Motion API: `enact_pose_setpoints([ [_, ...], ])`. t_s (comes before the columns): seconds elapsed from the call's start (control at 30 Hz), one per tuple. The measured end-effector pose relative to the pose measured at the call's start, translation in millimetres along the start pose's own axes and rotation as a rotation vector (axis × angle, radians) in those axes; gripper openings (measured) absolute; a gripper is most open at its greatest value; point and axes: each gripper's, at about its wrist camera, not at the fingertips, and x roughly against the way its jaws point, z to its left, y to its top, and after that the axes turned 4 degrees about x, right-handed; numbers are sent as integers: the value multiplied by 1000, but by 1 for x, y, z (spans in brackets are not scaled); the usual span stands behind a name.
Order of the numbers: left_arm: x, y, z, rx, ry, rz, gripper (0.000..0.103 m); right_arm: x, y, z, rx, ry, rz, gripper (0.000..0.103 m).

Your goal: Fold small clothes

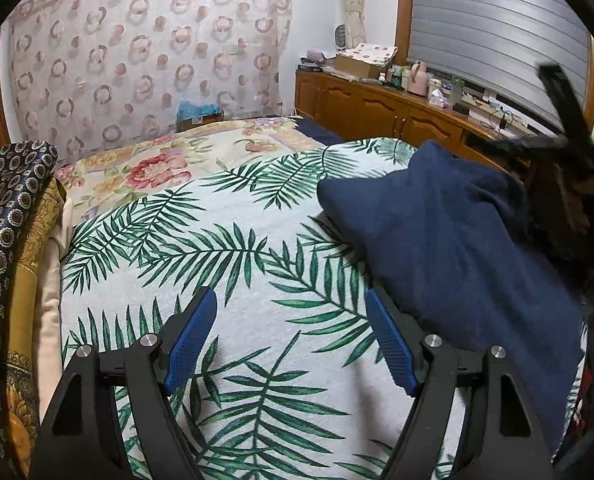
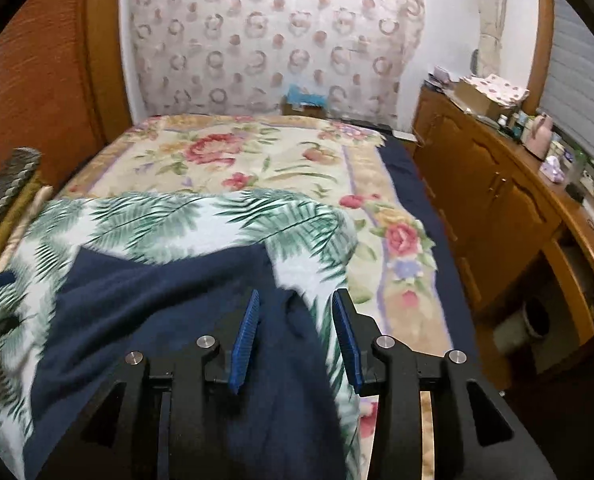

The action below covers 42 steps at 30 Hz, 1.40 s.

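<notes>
Bedroom scene: a bed is covered by a white cloth printed with green palm leaves, laid over a cream floral bedspread; a sheer curtain with pink ring pattern is hung at the far wall, and a brown wooden cabinet run cluttered with bottles and boxes is seen along the window side. A dark navy fleece garment is spread on the palm-leaf cloth, partly folded, bunched toward the right edge in the left wrist view. Left gripper is held above bare palm-leaf cloth just beside the garment, blue-padded jaws spread wide, nothing between them. Right gripper is positioned over the garment's edge, jaws parted; navy fabric is seen in the gap, but contact with the pads cannot be told. Patterned folded textiles are stacked at the bed's left side
</notes>
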Motion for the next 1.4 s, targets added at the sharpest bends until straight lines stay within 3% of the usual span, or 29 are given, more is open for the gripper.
enact_pose_setpoints([
  [0.2,23,1,-24,-18,-18,-15,78,47,-55,-12,11,32,34,40],
  [0.43,43,-22,-53,-6,-48,14,78,89,-114,-16,-16,113,65,40],
  [0.73,66,-56,-86,-2,-41,67,78,96,-143,-18,-18,132,105,39],
  [0.87,73,-66,-99,3,-56,77,78,105,-147,-24,-31,164,67,13],
  [0.97,72,-72,-109,-1,-67,97,78,124,-151,-20,-7,124,0,9],
  [1.07,69,-77,-117,-5,-91,122,69,147,-153,-22,-19,105,-74,9],
  [1.23,62,-83,-127,-23,-130,155,52,151,-166,-20,-27,91,-73,9],
  [1.37,56,-87,-130,-17,-160,199,49,139,-172,-21,-81,75,-55,9],
  [1.4,56,-87,-131,-14,-167,202,44,135,-171,-20,-95,78,-57,9],
])
